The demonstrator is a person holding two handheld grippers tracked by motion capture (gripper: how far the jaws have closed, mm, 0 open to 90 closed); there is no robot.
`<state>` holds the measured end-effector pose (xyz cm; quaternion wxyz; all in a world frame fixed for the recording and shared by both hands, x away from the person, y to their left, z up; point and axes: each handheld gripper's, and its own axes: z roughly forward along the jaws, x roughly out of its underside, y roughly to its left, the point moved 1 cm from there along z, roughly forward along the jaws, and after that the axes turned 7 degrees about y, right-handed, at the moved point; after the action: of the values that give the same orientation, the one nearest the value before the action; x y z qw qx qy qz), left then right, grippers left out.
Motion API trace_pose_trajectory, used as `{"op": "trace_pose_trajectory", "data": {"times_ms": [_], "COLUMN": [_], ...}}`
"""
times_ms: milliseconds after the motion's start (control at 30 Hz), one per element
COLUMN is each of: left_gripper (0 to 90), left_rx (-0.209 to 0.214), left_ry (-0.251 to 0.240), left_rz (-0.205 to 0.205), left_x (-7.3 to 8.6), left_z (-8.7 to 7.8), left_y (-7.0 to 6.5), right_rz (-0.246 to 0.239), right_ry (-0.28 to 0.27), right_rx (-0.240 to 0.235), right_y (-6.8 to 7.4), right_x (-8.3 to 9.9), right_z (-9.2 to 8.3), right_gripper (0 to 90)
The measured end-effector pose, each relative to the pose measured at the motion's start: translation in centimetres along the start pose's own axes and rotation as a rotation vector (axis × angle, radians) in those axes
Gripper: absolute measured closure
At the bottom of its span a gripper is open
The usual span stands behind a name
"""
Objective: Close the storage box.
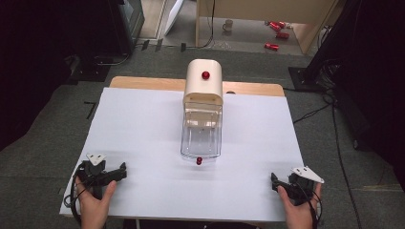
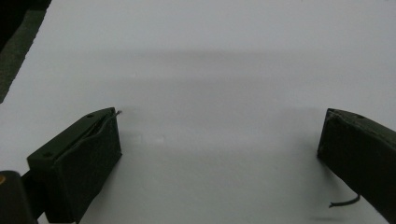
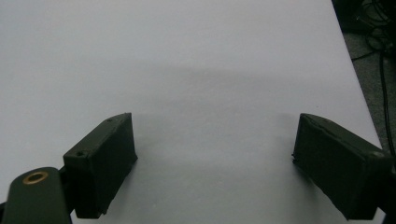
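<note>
A cream-topped box with a clear plastic front (image 1: 203, 114) stands in the middle of the white table (image 1: 143, 129). It has a red knob on its top (image 1: 205, 75) and a second red knob at its near lower edge (image 1: 199, 161). My left gripper (image 1: 122, 169) rests near the front left edge, held by a hand, jaws wide apart with nothing between them (image 2: 219, 135). My right gripper (image 1: 274, 180) sits near the front right edge, also open and empty (image 3: 215, 140). Both lie well short of the box.
A wooden table edge (image 1: 143, 82) shows behind the white sheet. Beyond it, on the floor, stand a mug (image 1: 228, 25) and some red items (image 1: 277, 28). Cables (image 1: 334, 124) run along the floor at the right.
</note>
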<state>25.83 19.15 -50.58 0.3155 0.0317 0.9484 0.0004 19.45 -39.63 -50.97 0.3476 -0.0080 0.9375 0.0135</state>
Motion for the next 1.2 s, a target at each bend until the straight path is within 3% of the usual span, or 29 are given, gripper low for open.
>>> {"op": "trace_pose_trajectory", "data": {"times_ms": [167, 433, 500, 700, 733, 767, 800, 833, 900, 933, 967, 1200], "left_gripper": [0.0, 0.0, 0.0, 0.0, 0.0, 0.0, 0.0, 0.0, 0.0, 0.0, 0.0, 0.0], "left_rx": [0.000, 0.000, -0.001, -0.001, -0.002, -0.002, -0.001, -0.001, -0.001, -0.001, -0.002, -0.002], "left_ry": [0.000, 0.000, -0.001, 0.000, -0.001, -0.001, -0.001, -0.001, -0.001, -0.001, -0.001, -0.001], "left_rz": [0.000, 0.000, 0.001, 0.002, 0.001, 0.001, 0.000, 0.000, 0.001, 0.001, 0.001, 0.001], "left_x": [0.0, 0.0, 0.0, 0.0, 0.0, 0.0, 0.0, 0.0, 0.0, 0.0, 0.0, 0.0], "left_z": [0.0, 0.0, 0.0, 0.0, 0.0, 0.0, 0.0, 0.0, 0.0, 0.0, 0.0, 0.0], "left_y": [0.0, 0.0, 0.0, 0.0, 0.0, 0.0, 0.0, 0.0, 0.0, 0.0, 0.0, 0.0], "right_rz": [0.016, -0.033, -0.045, -0.082, -0.081, -0.081, -0.086, -0.086, -0.122, -0.122, -0.138, -0.144], "right_ry": [-0.006, -0.033, -0.045, -0.070, -0.080, -0.080, -0.094, -0.094, -0.109, -0.109, -0.122, -0.132], "right_rx": [0.034, -0.023, -0.058, -0.098, -0.115, -0.115, -0.136, -0.136, -0.153, -0.153, -0.156, -0.207], "right_y": [0.4, 3.1, 4.5, 7.1, 8.2, 8.2, 9.4, 9.4, 11.3, 11.3, 12.5, 15.8], "right_x": [0.2, -0.3, -0.8, -1.7, -2.2, -2.2, -2.5, -2.5, -2.9, -2.9, -3.1, -3.6], "right_z": [-0.4, -1.6, -2.0, -2.7, -2.9, -2.9, -3.1, -3.1, -3.3, -3.3, -3.4, -3.2], "right_gripper": [13.4, 13.4, 14.0, 15.2, 16.1, 16.1, 17.0, 17.0, 18.5, 18.5, 20.6, 30.1]}}
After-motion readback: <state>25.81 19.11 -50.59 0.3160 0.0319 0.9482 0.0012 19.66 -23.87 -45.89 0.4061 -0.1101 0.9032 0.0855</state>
